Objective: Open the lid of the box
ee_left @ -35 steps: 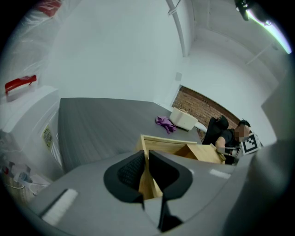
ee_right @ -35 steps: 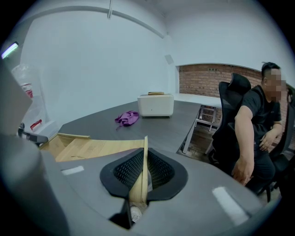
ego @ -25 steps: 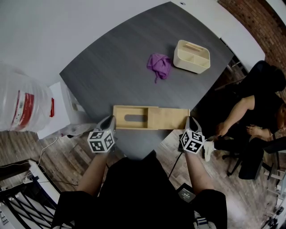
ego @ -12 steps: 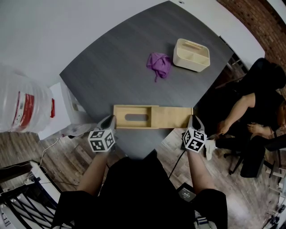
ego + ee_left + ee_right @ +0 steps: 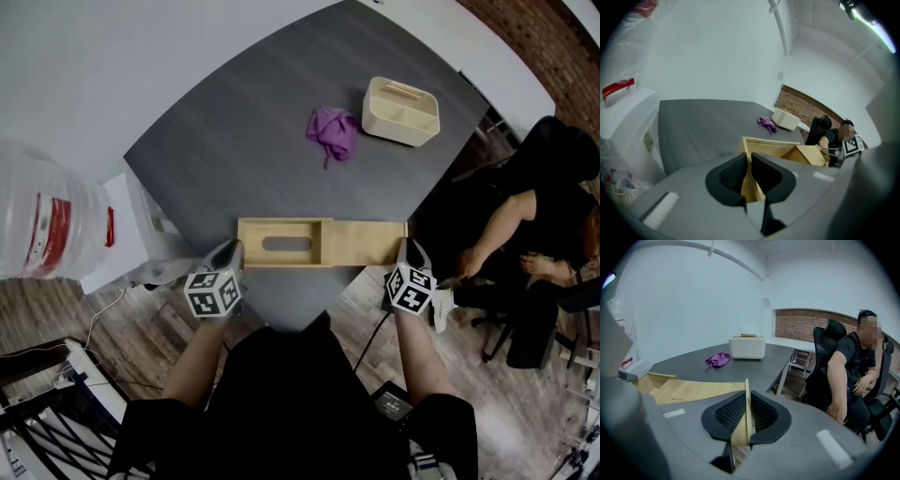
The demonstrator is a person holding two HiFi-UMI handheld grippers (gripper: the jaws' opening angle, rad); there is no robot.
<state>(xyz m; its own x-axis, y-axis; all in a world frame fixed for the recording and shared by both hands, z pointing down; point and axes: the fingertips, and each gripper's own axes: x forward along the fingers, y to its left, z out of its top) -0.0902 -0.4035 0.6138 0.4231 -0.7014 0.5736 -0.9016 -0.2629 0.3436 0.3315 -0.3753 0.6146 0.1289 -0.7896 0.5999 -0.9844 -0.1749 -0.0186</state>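
I drew the right gripper [image 5: 409, 251] a little further right, and the sliding lid [image 5: 367, 246] clamped in it came further out of the wooden box [image 5: 251, 246].

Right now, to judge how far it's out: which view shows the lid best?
Head view: the whole lid shows, sticking out of the right end of the box. Right gripper view shows its edge in the jaws; left gripper view, only a distant part.

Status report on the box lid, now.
Left hand-held gripper clamped on box end wall. Right hand-held gripper clamped on lid edge; lid partly slid out rightward. Purple cloth, cream bin far off, clear.
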